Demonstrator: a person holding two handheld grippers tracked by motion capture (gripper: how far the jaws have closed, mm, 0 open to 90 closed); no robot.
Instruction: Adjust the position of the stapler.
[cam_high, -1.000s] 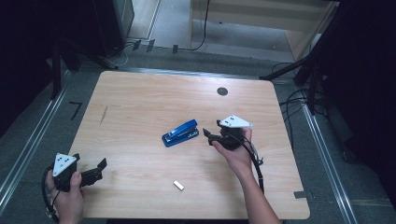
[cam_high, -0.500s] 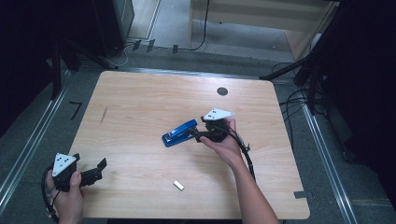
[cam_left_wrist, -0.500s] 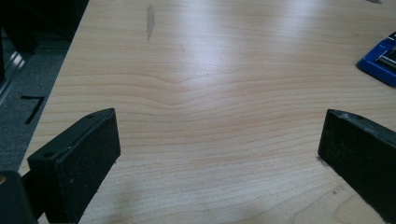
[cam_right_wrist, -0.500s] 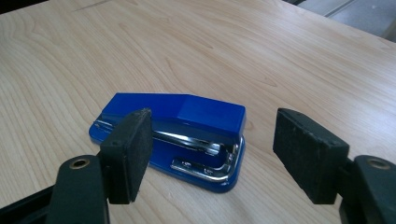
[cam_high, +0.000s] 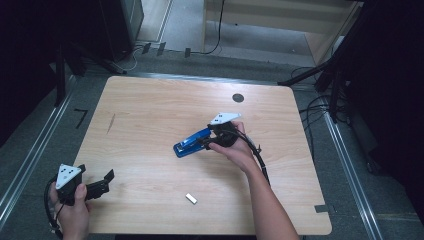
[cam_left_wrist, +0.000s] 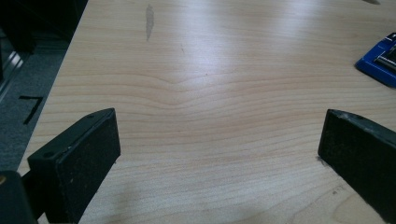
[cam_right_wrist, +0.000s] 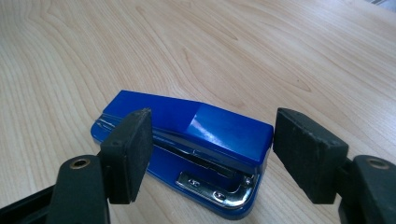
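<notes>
Here, right tool (cam_right_wrist: 212, 156) spread astride blue stapler (cam_right_wrist: 187, 140), small white block (cam_high: 191, 198) apart, left tool (cam_left_wrist: 219, 154) spread.

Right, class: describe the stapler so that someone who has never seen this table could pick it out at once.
Start at the wooden table and look just right of its middle, ahead of the right gripper. There lies the stapler. It is bright blue with a metal base, unlike the small white block near the front edge.

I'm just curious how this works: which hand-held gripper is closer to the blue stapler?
The right. The right hand-held gripper is at the blue stapler, its open jaws on either side of it. The left hand-held gripper is far off, near the table's front left corner.
</notes>
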